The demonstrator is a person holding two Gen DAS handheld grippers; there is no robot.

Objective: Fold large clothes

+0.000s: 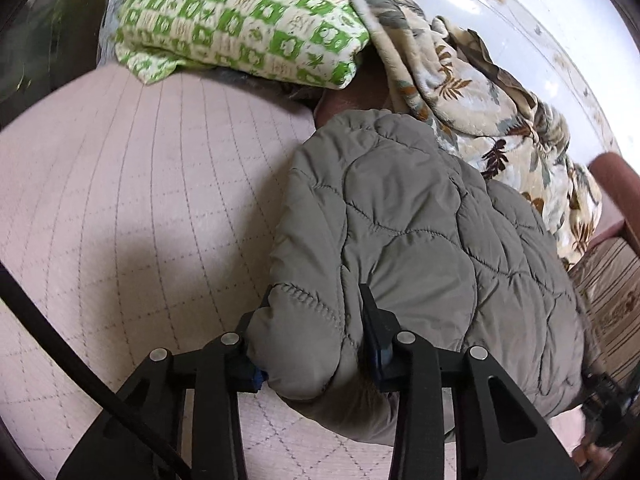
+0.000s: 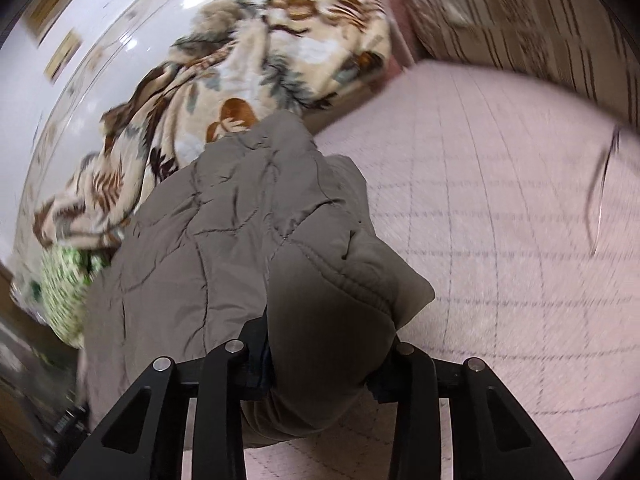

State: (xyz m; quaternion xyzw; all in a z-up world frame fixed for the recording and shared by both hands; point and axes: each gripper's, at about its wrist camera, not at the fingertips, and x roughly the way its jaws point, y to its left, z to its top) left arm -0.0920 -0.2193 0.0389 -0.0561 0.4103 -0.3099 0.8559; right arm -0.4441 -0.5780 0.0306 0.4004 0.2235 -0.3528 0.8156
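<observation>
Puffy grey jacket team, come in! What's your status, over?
Left gripper and right gripper both clamped on quilted grey jacket. Jacket bunched on pink quilted bed cover. Leaf-print blanket crowding far edge.

Quilted matt jacket; stitched pink cloth mattress pad

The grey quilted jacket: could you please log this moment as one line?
grey quilted jacket on pink quilted bedspread | left gripper: gripping hem | right gripper: gripping hem

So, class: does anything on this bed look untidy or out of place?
Yes. The leaf-print blanket lies crumpled in a heap beside the quilted jacket, unlike the neatly folded green checked cloth. Both tools grip the jacket, as expected.
</observation>
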